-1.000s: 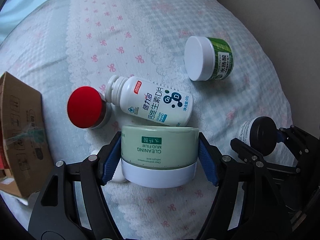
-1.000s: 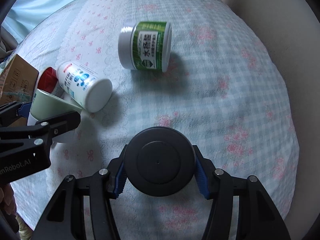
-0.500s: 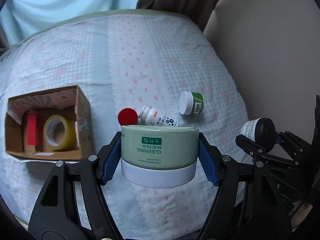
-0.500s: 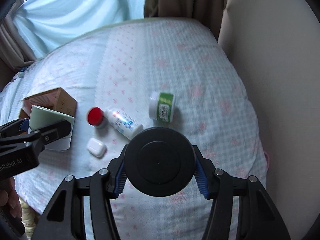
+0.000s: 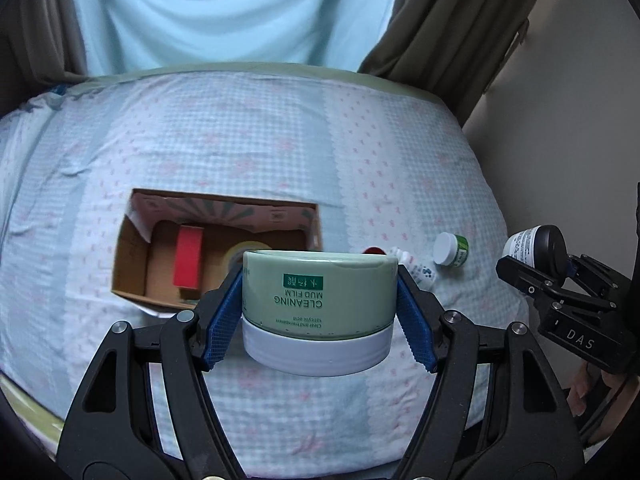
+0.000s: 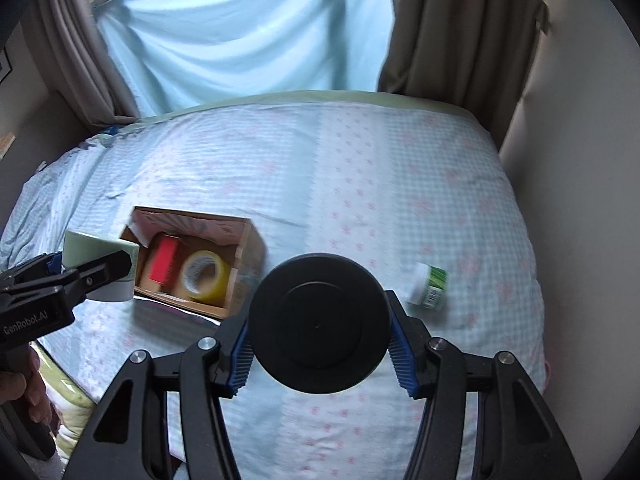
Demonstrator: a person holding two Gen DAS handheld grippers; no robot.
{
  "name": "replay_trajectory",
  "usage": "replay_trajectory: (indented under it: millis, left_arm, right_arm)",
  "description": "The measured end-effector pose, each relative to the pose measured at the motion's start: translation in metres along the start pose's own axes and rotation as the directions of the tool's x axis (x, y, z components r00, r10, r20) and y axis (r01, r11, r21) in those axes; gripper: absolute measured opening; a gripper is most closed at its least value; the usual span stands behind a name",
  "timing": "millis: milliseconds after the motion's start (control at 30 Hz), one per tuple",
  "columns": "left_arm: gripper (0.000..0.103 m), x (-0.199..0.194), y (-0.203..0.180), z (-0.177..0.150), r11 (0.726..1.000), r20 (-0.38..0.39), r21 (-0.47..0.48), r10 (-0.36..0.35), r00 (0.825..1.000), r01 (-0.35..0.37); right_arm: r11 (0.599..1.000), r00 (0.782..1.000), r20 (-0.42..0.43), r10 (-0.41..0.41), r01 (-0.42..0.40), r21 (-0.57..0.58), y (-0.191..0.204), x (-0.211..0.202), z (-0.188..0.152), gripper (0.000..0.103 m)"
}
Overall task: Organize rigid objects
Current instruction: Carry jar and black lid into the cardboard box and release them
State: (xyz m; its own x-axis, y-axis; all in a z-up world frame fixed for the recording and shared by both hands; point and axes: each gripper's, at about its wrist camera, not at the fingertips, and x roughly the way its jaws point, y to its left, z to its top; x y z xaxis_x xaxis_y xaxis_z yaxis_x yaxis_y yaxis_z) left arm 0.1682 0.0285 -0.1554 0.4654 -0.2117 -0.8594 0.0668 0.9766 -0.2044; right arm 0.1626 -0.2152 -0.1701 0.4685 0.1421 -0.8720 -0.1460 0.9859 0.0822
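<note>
Holding a pale green jar (image 5: 320,304) upside down, white lid toward the camera, the left gripper (image 5: 320,312) clamps it by the sides at lower centre of the left wrist view. Risk here: the jar is wide and smooth, and the blue pads (image 5: 222,320) touch only a narrow strip of its wall, so a tilt or jolt could let it slip out onto the bed. The cardboard box (image 5: 132,264) sits mid-left, behind the jar, already holding a red block (image 5: 188,260) and a tape roll (image 5: 244,250) mostly hidden by the jar. Dropping the jar from high up could knock those or tip the light box on soft bedding. At right edge the right gripper (image 5: 556,272) shows with its black-lidded jar (image 5: 540,246). A small green-label jar (image 5: 452,250) lies on its side right of centre.

In the right wrist view, the right gripper (image 6: 320,344) is clenched on the black-lidded jar (image 6: 320,324) at lower centre, lid facing the camera. Both grippers head for one box (image 6: 248,248), mid-left, so they could collide over it; the left gripper (image 6: 60,280) is at the left edge, just beside the box. The small jar (image 6: 430,286) could roll on the bed.

Surface: a bed (image 6: 360,168) with a pale blue checked cover and pink print, soft and uneven. Room: light blue cloth (image 6: 240,40) over a window at top, brown curtains (image 6: 460,28) upper right, plain wall on the right.
</note>
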Motion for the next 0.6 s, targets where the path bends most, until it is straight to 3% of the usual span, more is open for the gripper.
replay_trajectory:
  millis: [333,600]
  left_arm:
    - [0.068,0.000,0.131,0.016,0.999,-0.048,0.049,0.026,0.999,-0.023]
    - [0.068,0.042,0.185,0.025,0.998,-0.125,0.054,0.027,0.992,-0.021]
  right_arm:
    - [0.998,0.999,-0.027,0.040,-0.039,0.048,0.127,0.038,0.028,0.054]
    - [0.997,0.995,-0.094,0.044,-0.038,0.066,0.192,0.079,0.038,0.054]
